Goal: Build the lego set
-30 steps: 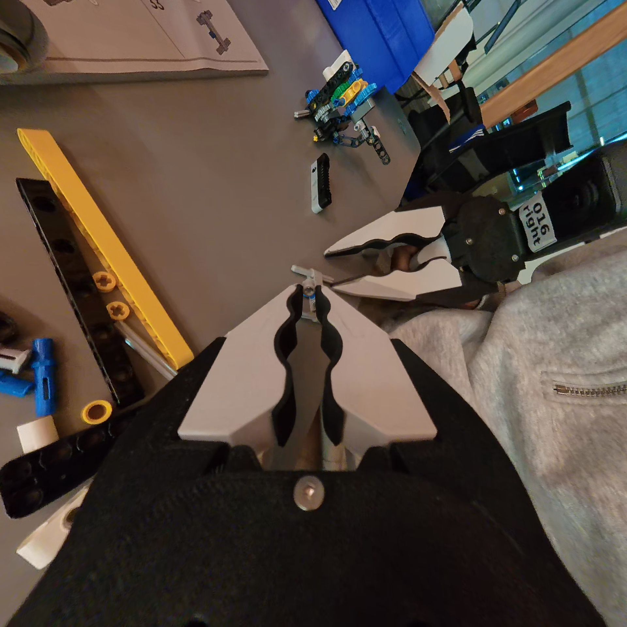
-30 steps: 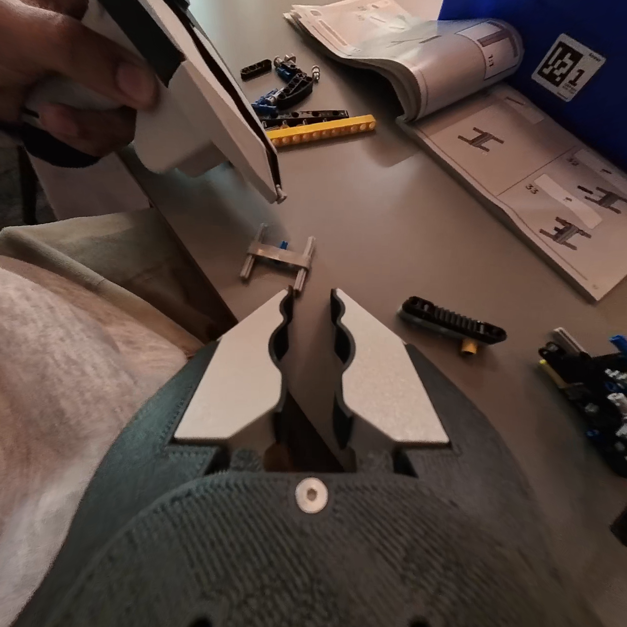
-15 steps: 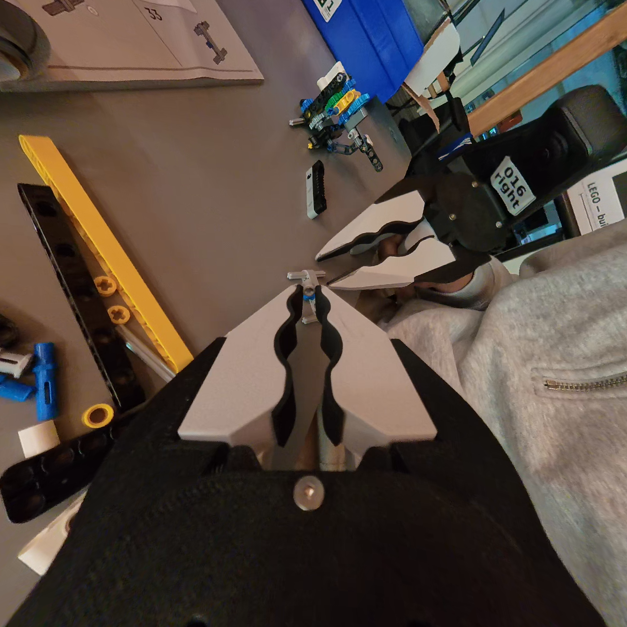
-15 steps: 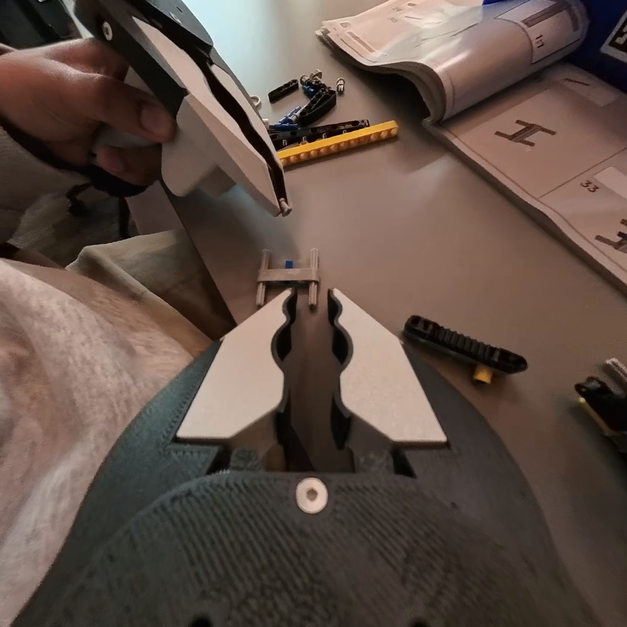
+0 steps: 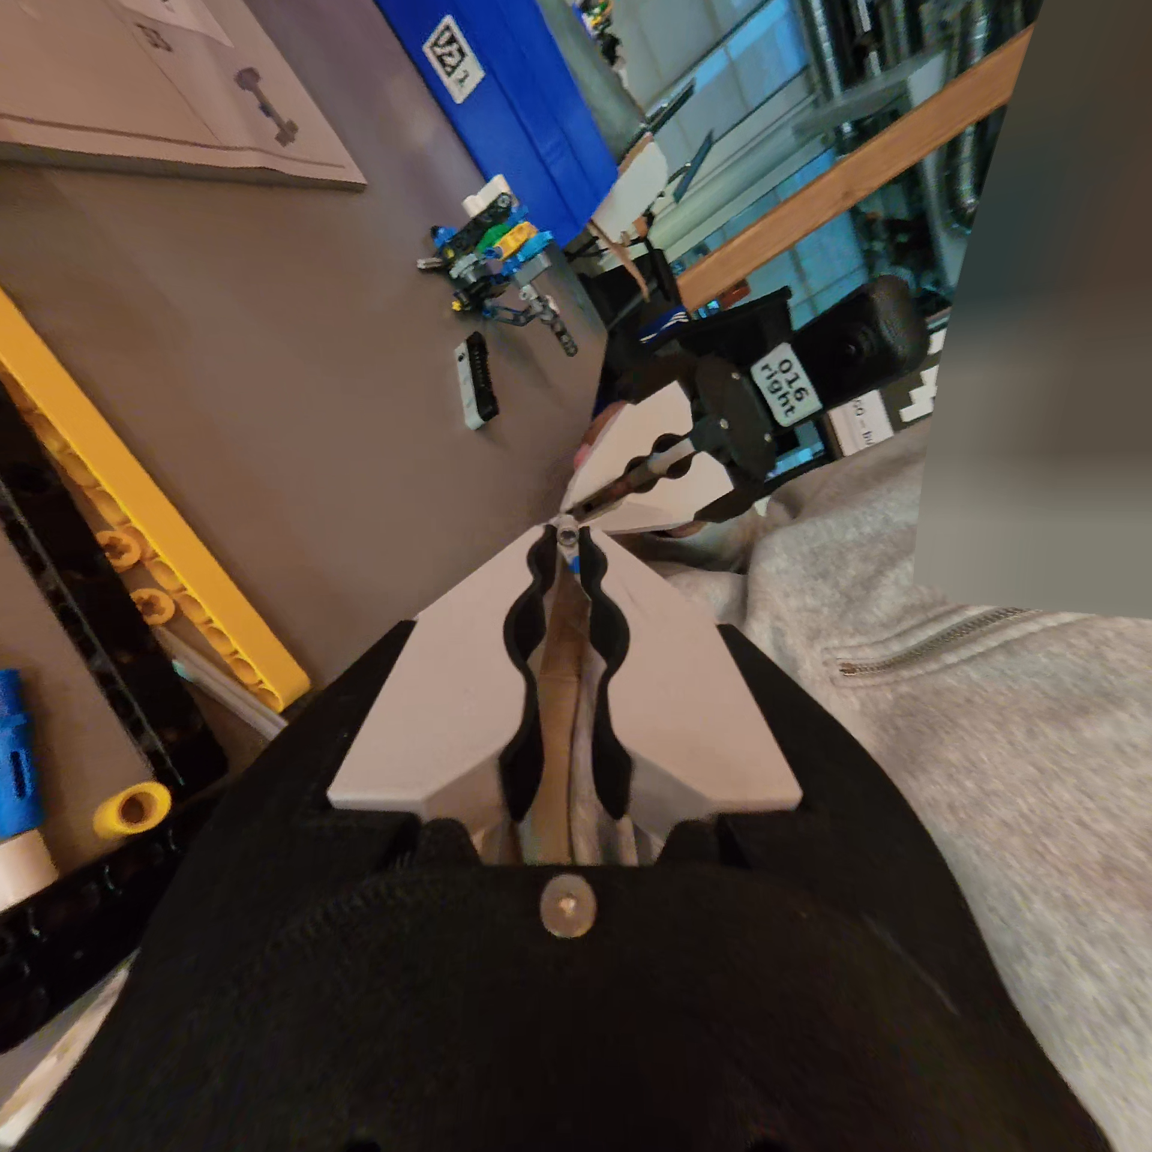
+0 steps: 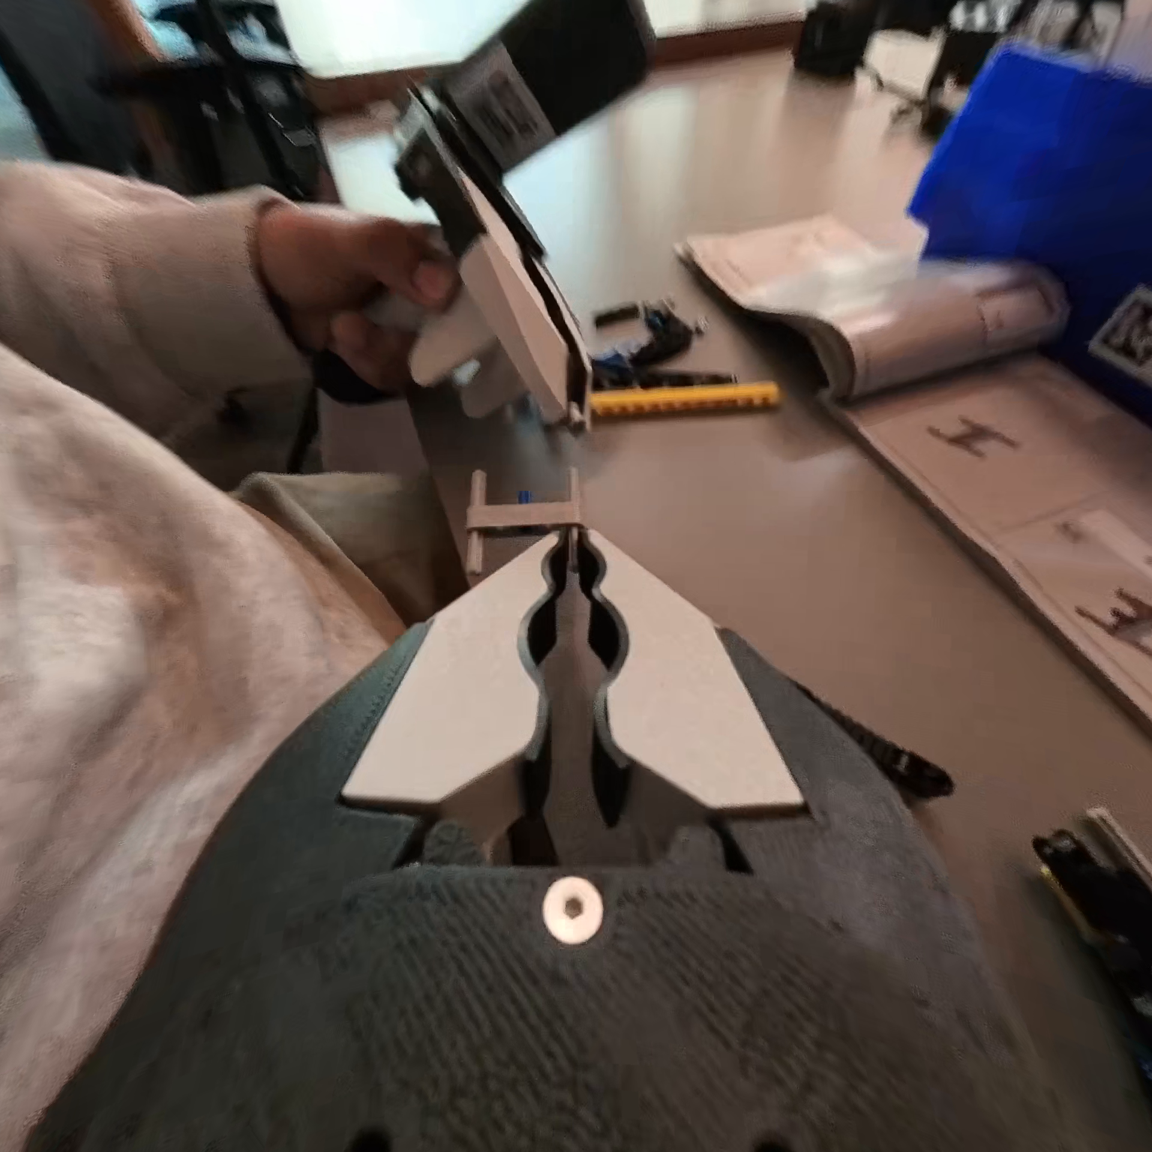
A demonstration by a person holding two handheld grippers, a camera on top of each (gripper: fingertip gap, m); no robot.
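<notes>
A grey H-shaped piece (image 6: 523, 514), two axles joined by a crossbar with a blue pin, sits at the near table edge. My right gripper (image 6: 570, 542) is shut on the near end of its right axle. My left gripper (image 5: 566, 541) is shut on a small grey bush (image 5: 567, 535) at its fingertips. In the right wrist view the left gripper (image 6: 578, 421) hangs just above the far end of that same axle, a little apart from it. In the left wrist view the right gripper (image 5: 570, 514) meets my left fingertips tip to tip.
A long yellow beam (image 5: 143, 517) and a black beam (image 5: 93, 623) lie at the left with blue pins (image 5: 15, 767) and a yellow bush (image 5: 131, 807). An open instruction booklet (image 6: 873, 324), a blue bin (image 6: 1047, 187), a black gear rack (image 5: 477, 386) and a partly built model (image 5: 492, 249) lie farther out.
My right gripper moved forward and closed on the H-shaped piece's right axle. My left gripper, still holding the bush, came down closer to that axle's far end.
</notes>
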